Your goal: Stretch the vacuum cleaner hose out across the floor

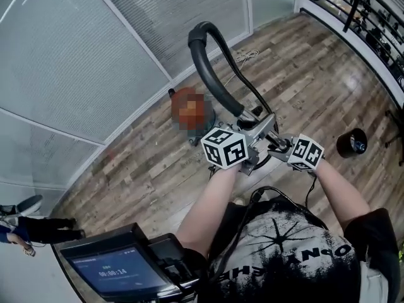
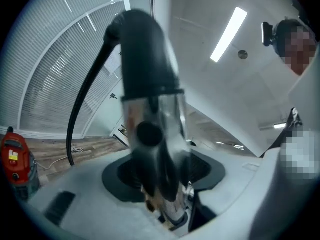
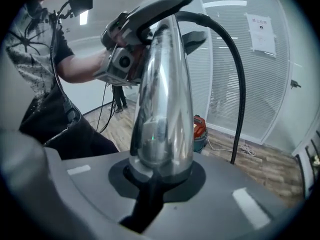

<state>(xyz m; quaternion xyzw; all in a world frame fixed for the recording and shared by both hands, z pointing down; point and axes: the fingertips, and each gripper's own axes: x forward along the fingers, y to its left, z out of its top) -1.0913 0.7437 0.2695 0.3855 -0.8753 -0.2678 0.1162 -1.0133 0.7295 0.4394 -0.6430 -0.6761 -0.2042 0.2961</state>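
The right gripper's (image 3: 160,176) jaws were closed on the lower end of a chrome vacuum tube (image 3: 162,109), which rose close before the lens. The left gripper (image 3: 122,59) sat by the tube's black handle (image 3: 160,6). From the top a black hose (image 3: 235,69) arched right and dropped to the wooden floor (image 3: 270,169), near a red vacuum cleaner (image 3: 200,129) at the floor's edge, beside the glass wall (image 3: 270,84).

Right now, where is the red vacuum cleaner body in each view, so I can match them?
Head view: vacuum body just above centre, by the glass wall.
Left gripper view: vacuum body at the lower left edge.
Right gripper view: vacuum body right of centre, behind the chrome wand.
Shared landmark: the black hose arching nearby.
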